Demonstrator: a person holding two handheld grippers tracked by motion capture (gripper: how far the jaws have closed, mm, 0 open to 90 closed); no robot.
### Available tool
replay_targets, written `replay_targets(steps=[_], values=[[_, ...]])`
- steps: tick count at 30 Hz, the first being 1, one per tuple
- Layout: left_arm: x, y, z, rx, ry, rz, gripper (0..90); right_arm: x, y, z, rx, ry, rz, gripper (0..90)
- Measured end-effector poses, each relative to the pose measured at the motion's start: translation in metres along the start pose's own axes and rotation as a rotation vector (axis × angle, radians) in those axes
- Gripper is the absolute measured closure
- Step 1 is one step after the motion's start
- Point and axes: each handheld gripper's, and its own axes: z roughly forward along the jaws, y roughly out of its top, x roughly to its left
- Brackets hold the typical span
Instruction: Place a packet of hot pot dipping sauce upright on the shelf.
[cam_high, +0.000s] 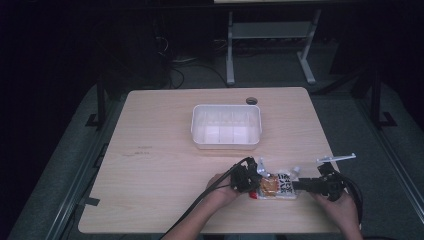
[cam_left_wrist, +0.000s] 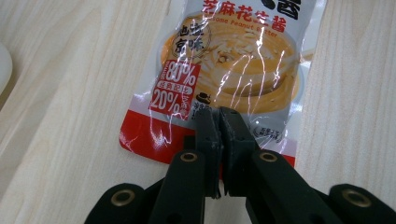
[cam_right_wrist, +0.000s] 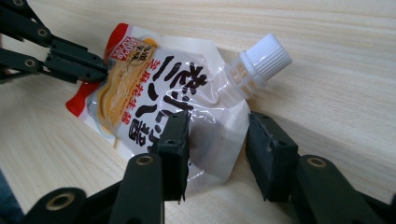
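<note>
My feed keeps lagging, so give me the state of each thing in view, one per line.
Sauce pouch: lying flat on the table, pinched at its bottom edge.
White screw cap: on the spout, closed.
Left gripper: shut on the pouch's bottom edge.
Right gripper: jaws apart around the pouch's top corner, not pressing.
White plastic bin: upright, empty.

Glossy printed sauce pouch with white screw cap (cam_left_wrist: 233, 65): top edge cropped its heading in left gripper view; lower edge hidden under left claw (cam_left_wrist: 219, 135). Label print too small to read in high view (cam_high: 278, 186).
</note>
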Motion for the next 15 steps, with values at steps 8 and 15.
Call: replay_targets(steps=[8,15], values=[[-0.0005,0.0,0.0007,0.003,0.001,0.0,86.8,0.0018,0.0011,-0.0047,-0.044,0.055,-0.002,68.5],[-0.0006,-0.0001,0.0005,0.001,0.014,0.006,82.9,0.0051,0.0018,-0.0097,-0.09,0.078,-0.023,76.0]])
